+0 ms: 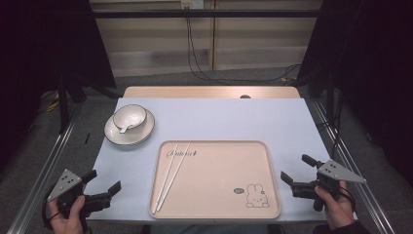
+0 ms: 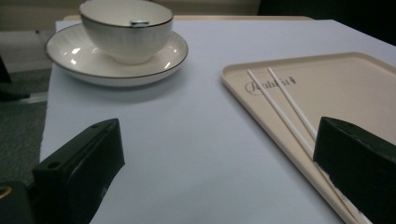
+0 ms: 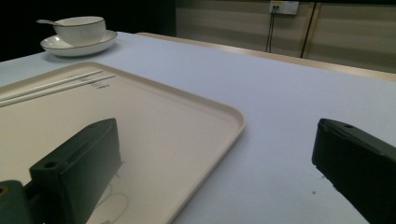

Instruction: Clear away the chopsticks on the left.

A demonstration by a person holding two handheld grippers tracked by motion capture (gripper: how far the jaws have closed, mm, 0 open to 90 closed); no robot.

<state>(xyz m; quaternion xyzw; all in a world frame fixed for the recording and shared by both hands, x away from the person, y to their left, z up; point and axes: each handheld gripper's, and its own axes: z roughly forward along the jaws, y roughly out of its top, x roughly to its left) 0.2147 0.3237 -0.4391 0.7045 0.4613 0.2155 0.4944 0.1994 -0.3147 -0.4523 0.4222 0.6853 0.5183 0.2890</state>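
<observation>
**Both grippers idle at the near table edge, jaws apart and empty**

High view. Nearest the camera, the left gripper [image 1: 103, 181] sits at the near left corner of the pale blue table top [image 1: 219, 117], held in a hand [image 1: 65, 217]. Its jaws are spread wide with nothing between them. The right gripper [image 1: 297, 169] is at the near right edge, just beside the tray, jaws likewise spread and empty. Between them lies the beige rectangular plastic tray with a rabbit print [image 1: 219, 204]. A pair of white chopsticks [image 1: 171, 176] rests inside it along its left side, slanted. Beyond the tray's left corner stands a white dark-rimmed saucer [image 1: 142, 133] carrying a matching white bowl [image 1: 130, 116] with a white spoon [image 1: 124, 127] in it.

Left gripper view. The two black jaws stand far apart over bare table. The chopsticks [image 2: 280, 109] lie just beside the right-hand jaw, in the tray [image 2: 364, 88]. The bowl [image 2: 126, 32] and saucer [image 2: 74, 60] are well beyond.

Right gripper view. The jaws stand wide, gripping nothing; the tray's corner [image 3: 187, 121] lies between them.
</observation>
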